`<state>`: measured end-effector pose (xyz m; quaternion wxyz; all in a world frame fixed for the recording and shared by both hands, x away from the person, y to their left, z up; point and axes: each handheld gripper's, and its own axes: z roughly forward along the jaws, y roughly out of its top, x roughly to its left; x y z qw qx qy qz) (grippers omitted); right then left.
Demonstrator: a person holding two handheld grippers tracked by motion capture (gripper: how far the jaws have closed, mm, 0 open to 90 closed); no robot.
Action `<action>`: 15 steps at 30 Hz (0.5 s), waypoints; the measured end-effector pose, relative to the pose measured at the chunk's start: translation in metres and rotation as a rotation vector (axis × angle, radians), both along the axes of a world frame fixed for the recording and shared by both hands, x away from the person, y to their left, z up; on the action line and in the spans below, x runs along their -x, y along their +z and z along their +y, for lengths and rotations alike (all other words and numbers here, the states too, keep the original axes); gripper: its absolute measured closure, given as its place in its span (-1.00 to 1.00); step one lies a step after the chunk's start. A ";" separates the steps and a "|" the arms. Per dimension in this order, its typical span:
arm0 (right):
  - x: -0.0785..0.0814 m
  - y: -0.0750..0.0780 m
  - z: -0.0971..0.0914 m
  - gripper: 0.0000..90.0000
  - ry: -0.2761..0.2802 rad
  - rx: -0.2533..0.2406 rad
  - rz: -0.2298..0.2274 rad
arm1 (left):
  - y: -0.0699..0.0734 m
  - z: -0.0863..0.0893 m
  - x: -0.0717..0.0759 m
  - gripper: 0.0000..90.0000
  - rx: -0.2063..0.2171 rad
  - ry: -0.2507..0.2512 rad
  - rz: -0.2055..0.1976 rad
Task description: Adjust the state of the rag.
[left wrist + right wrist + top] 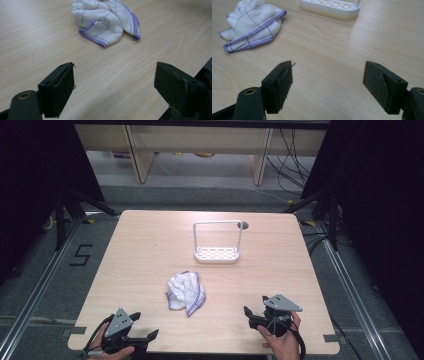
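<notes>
While both claws are held low at near table edge, crumpled white cloth (185, 293) with purple border is seen lying on table (150, 250) centre, between them and apart from both. Left claw (142, 326) spread wide, nothing pinched. Right claw (255, 310) also spread, empty. White rack (217, 242) stands behind cloth.
</notes>
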<state>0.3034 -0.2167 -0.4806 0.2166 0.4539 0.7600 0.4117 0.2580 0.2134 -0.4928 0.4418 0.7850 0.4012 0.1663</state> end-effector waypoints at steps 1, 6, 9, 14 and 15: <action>0.000 0.000 0.001 -0.47 -0.002 -0.009 -0.002 | 0.000 0.000 0.000 -0.64 0.001 0.001 0.000; -0.002 0.003 0.004 -0.46 0.019 0.009 -0.010 | 0.000 0.000 0.000 -0.64 0.002 0.001 0.001; -0.004 0.003 0.007 -0.38 0.042 -0.006 -0.011 | 0.000 0.000 0.000 -0.64 0.002 0.002 0.001; -0.007 0.009 0.021 -0.16 0.117 -0.004 -0.011 | 0.000 0.000 0.000 -0.64 0.004 0.003 0.001; -0.008 0.010 0.025 -0.13 0.121 -0.006 -0.017 | 0.000 0.000 0.000 -0.64 0.004 0.003 0.001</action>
